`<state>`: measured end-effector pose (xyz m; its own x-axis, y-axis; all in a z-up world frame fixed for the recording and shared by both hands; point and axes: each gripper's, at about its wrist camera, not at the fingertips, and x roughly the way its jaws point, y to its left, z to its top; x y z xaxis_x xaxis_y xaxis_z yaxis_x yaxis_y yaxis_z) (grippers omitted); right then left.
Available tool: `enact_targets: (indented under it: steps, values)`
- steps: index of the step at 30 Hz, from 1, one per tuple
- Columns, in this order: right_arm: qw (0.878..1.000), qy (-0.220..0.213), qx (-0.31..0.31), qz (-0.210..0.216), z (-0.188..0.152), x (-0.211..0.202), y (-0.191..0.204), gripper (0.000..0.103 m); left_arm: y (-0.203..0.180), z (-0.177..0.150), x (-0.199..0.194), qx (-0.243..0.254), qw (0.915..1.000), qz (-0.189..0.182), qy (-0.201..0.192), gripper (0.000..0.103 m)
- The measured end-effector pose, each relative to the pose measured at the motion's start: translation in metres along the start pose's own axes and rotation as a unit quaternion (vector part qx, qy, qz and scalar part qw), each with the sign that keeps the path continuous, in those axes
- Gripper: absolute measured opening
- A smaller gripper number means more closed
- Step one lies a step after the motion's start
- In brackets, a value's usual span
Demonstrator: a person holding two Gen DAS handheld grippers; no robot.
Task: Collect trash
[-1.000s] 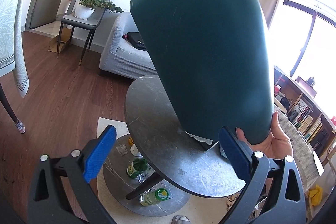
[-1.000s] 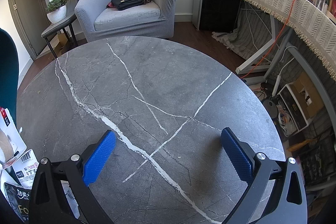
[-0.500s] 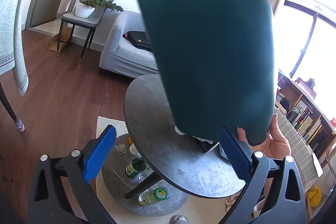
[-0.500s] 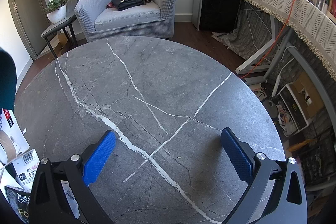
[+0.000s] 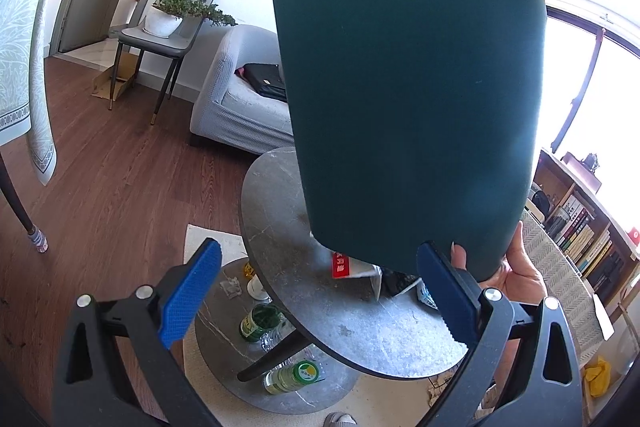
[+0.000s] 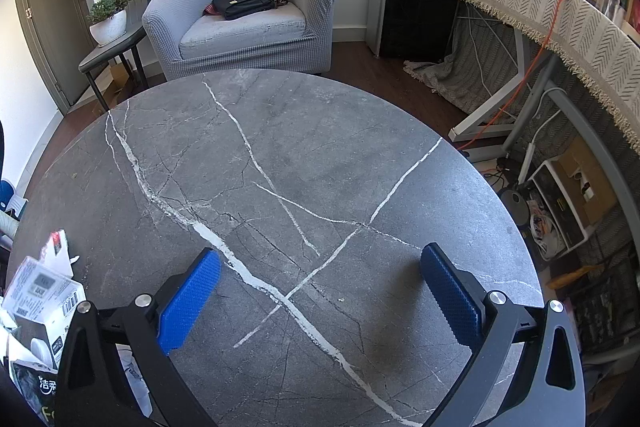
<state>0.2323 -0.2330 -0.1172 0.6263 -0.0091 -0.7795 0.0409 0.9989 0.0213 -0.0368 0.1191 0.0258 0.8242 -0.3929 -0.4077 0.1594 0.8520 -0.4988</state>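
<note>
Both the left gripper (image 5: 318,301) and the right gripper (image 6: 320,301) are spread wide with nothing between the pads. A dark green bin (image 5: 408,87) is held by a bare hand (image 5: 516,271) above the round grey table (image 6: 304,155), where torn packaging (image 6: 40,299) is seen at the left edge.

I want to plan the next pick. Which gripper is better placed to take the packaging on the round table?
Right, probably. The right gripper is open low over the table, with the packaging just beside its left finger. The left gripper is high above, the green bin before it.
</note>
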Motion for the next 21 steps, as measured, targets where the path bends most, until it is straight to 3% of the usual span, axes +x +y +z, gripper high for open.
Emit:
enact_targets:
  steps: [10,18,21]
  values:
    - [1.000,0.000,0.000,0.000,0.000,0.000,0.000,0.101,0.000,0.001,-0.003,0.004,0.9999,0.010,0.004,0.099]
    - [1.000,0.000,0.000,0.000,0.000,0.000,0.000,0.101,-0.007,-0.003,0.000,0.034,0.9986,0.039,0.012,0.099]
    - [1.000,0.000,0.000,0.000,0.000,0.000,0.000,0.101,-0.009,-0.005,0.004,0.059,0.9936,0.095,0.015,0.099]
